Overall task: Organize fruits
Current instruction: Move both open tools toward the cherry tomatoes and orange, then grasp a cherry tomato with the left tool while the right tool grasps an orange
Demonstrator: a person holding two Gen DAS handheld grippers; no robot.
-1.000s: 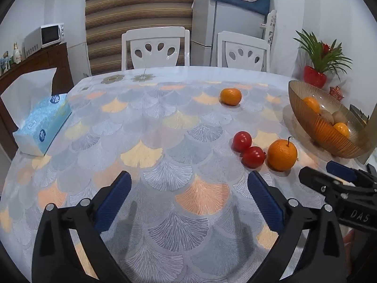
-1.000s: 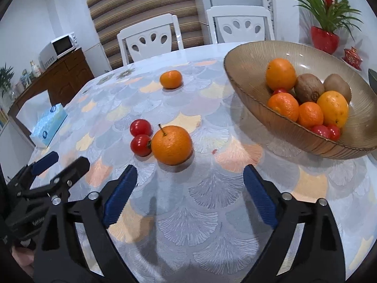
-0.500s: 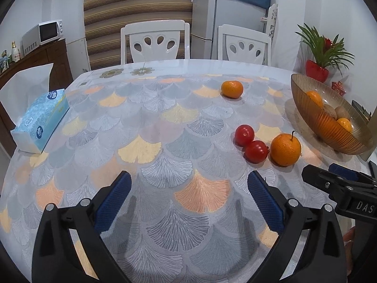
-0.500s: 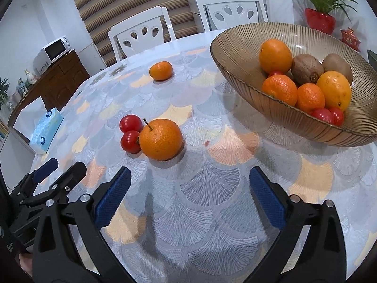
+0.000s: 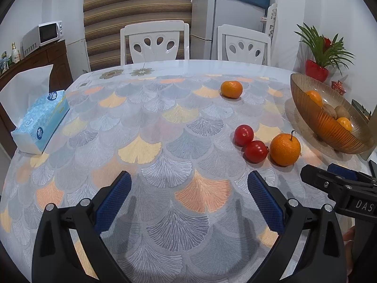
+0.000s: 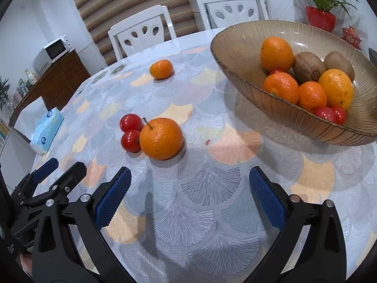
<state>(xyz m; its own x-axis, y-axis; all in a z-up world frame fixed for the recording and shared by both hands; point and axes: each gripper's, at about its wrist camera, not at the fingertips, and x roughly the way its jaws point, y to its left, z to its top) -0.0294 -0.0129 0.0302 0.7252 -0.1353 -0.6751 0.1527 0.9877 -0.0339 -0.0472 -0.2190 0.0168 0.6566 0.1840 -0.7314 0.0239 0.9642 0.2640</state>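
A stemmed orange [image 5: 285,149] [image 6: 161,138] lies on the patterned table beside two red tomatoes [image 5: 249,142] [image 6: 130,132]. A smaller orange [image 5: 231,89] [image 6: 161,69] lies farther back. The brown ribbed bowl [image 5: 304,115] [image 6: 238,54] at the right holds oranges, kiwis and tomatoes. My left gripper [image 5: 188,198] is open and empty above the near table. My right gripper [image 6: 188,192] is open and empty just short of the stemmed orange; it also shows in the left wrist view [image 5: 339,184].
A blue tissue box [image 5: 40,122] [image 6: 47,129] lies at the table's left edge. Two white chairs [image 5: 154,42] stand behind the table. A potted plant [image 5: 318,70] [image 6: 320,16] stands beyond the bowl. A sideboard with a microwave [image 5: 43,34] lines the left wall.
Both grippers have moved a little; the right one has come closer to the stemmed orange and the bowl. Both stay open. No fruit has moved.
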